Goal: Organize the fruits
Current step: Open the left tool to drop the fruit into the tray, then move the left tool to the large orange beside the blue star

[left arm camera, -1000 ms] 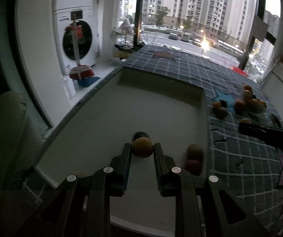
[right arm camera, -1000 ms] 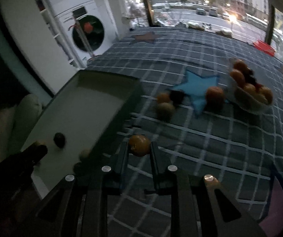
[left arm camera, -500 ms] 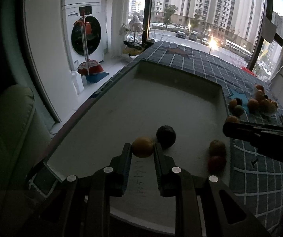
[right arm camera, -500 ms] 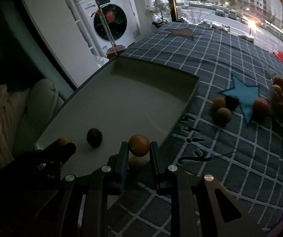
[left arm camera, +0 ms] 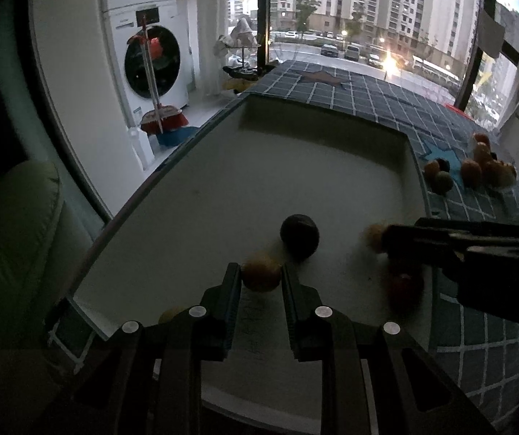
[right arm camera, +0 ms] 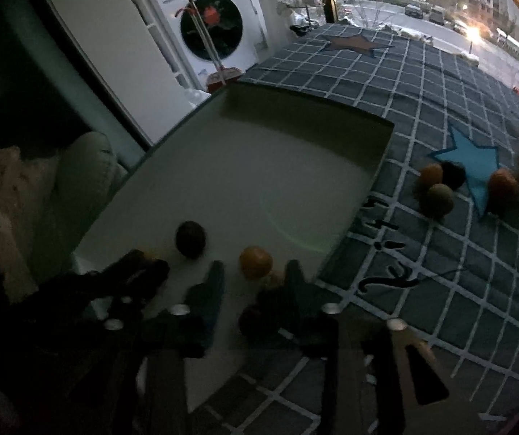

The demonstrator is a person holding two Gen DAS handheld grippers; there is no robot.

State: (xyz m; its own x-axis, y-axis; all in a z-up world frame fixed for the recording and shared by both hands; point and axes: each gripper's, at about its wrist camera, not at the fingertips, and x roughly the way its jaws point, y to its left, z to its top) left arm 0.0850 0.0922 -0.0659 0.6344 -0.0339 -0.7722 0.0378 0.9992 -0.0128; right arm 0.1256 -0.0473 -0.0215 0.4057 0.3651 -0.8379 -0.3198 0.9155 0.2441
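A white tray [left arm camera: 223,188] lies on the checked cloth and also shows in the right wrist view [right arm camera: 259,181]. My left gripper [left arm camera: 261,277] is shut on an orange fruit [left arm camera: 261,272] just above the tray's near end. A dark round fruit [left arm camera: 300,235] sits in the tray right behind it. My right gripper [right arm camera: 255,275] is open over the tray's near right corner, with an orange fruit [right arm camera: 255,262] loose between its fingers. A red fruit [left arm camera: 404,286] lies in the tray below it. A pile of fruits [right arm camera: 476,181] sits on the cloth to the right.
A washing machine [left arm camera: 150,58] and a broom [left arm camera: 158,116] stand past the table's left edge. A pale cushion [left arm camera: 16,224] is at the near left. Windows close the far side. The right gripper's body [left arm camera: 476,243] crosses the tray's right rim.
My right gripper has moved left over the tray and opened, letting go of its orange fruit. My left gripper still grips its orange fruit and has come lower and closer to the tray floor.
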